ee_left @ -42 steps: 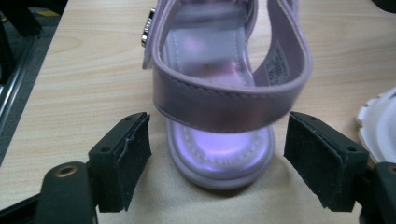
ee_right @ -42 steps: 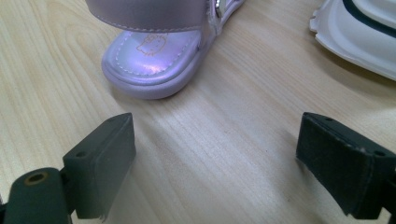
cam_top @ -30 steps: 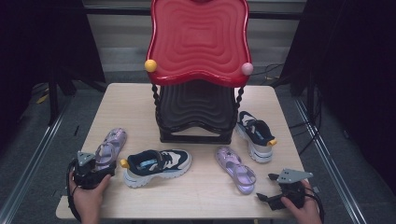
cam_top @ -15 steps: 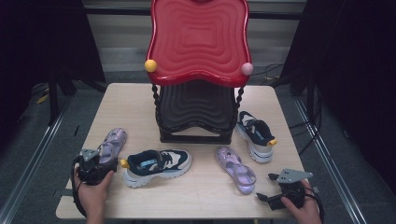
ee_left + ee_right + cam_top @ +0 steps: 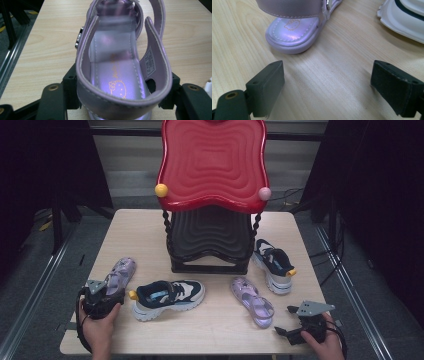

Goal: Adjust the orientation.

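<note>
A purple sandal (image 5: 120, 272) lies at the table's left, heel toward me. My left gripper (image 5: 109, 292) has its jaws on either side of that heel; they have just been closing. In the left gripper view the black pads (image 5: 71, 85) touch both sides of the sandal's heel (image 5: 112, 62). The second purple sandal (image 5: 252, 301) lies right of centre. My right gripper (image 5: 282, 332) rests near the front right edge, open, a short way from it. In the right gripper view that sandal's heel (image 5: 294, 32) lies ahead of the wide-apart jaws (image 5: 334, 82), untouched.
A dark blue and white sneaker (image 5: 167, 297) lies beside the left sandal. Its mate (image 5: 272, 265), whose white sole (image 5: 402, 20) shows in the right gripper view, lies right of a two-tier rack with a red top shelf (image 5: 212, 165). Bare wooden table (image 5: 210, 330) fronts the shoes.
The left gripper's jaws have drawn in around the left sandal's heel. Both hands stay where they were, and the shoes have not shifted.
</note>
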`<state>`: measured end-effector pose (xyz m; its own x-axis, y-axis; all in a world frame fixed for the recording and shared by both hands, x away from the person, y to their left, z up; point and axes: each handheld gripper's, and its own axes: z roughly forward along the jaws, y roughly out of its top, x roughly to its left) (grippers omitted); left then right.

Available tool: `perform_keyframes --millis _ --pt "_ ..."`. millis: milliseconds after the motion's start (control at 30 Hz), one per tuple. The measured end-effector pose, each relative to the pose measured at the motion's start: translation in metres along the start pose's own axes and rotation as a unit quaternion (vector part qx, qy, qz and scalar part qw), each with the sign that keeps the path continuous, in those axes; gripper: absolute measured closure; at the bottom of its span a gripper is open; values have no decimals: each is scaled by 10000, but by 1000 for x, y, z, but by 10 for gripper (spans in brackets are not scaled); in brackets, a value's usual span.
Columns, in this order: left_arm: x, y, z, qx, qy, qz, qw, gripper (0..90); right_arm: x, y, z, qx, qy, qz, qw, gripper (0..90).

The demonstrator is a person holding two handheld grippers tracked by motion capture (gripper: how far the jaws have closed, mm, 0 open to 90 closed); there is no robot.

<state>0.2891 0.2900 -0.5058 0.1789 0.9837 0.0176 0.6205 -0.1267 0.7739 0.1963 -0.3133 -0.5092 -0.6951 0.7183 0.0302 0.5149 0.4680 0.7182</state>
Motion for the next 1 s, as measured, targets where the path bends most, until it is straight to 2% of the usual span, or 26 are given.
perform_keyframes --millis 67,133,500,733,933,1000 --pt "0 0 -1 -24 1 25 10000 369 0 0 0 0 1 1 10000 111" --pt "1 -1 -1 -73 -8 -64 10000 370 0 0 0 0 1 1 10000 111" --pt "2 2 -7 -192 -43 -164 9997 371 0 0 0 -2 2 -9 10000 111" --pt "0 9 -17 -338 -121 -105 9993 371 0 0 0 -5 4 -10 10000 111" --pt "-1 12 -21 -350 -159 -44 9992 372 0 0 0 -4 6 -9 10000 111" --pt "-2 13 -23 -343 -233 -47 9991 371 0 0 0 -4 6 -11 10000 111"
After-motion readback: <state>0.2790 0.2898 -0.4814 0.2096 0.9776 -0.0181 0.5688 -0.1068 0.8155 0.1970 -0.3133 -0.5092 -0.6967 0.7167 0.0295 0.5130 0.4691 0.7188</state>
